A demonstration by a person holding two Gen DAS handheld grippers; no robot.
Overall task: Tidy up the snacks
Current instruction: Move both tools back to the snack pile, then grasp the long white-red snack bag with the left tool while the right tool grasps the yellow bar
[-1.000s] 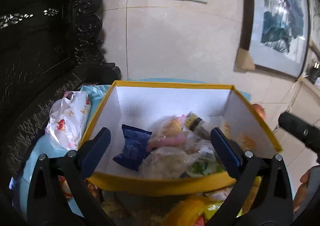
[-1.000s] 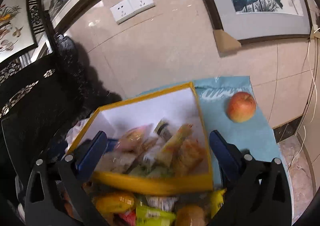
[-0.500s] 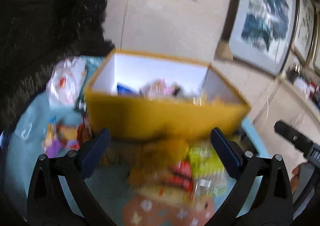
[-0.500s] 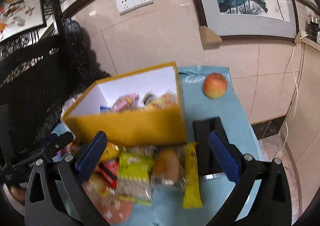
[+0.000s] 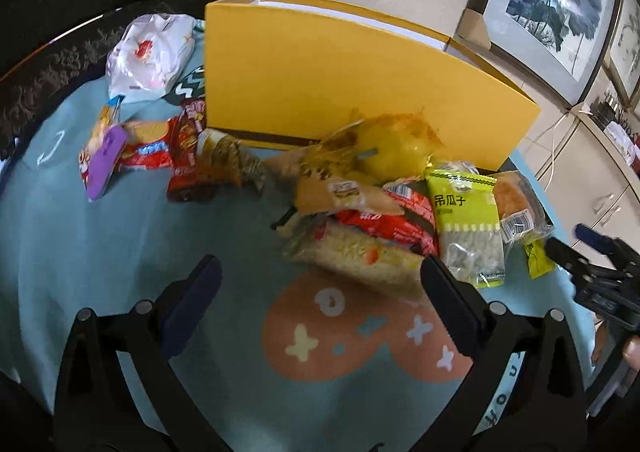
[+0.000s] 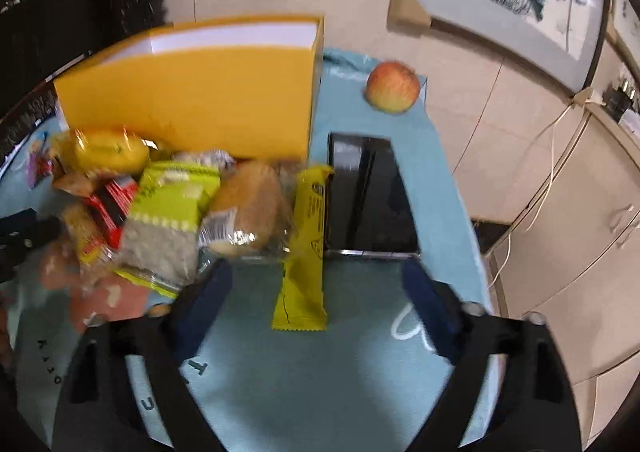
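A yellow box (image 5: 352,92) with a white inside stands at the back of the blue cloth; it also shows in the right wrist view (image 6: 192,100). A heap of snack packets lies in front of it: a green seed packet (image 5: 466,224), a red packet (image 5: 384,224), a yellow bag (image 5: 392,148), a bread roll (image 6: 248,208) and a long yellow bar (image 6: 306,248). More packets (image 5: 136,148) lie at the left. My left gripper (image 5: 320,292) is open and empty, low in front of the heap. My right gripper (image 6: 316,300) is open and empty, around the yellow bar's near end.
A white plastic bag (image 5: 148,56) lies left of the box. An apple (image 6: 393,87) sits at the cloth's back right. A black phone-like slab (image 6: 368,196) lies right of the heap. Dark carved furniture stands at the left; a tiled wall with framed pictures lies behind.
Both grippers have pulled back and down from over the box. The box's inside is now out of sight, and the snack heap in front of it fills both views.
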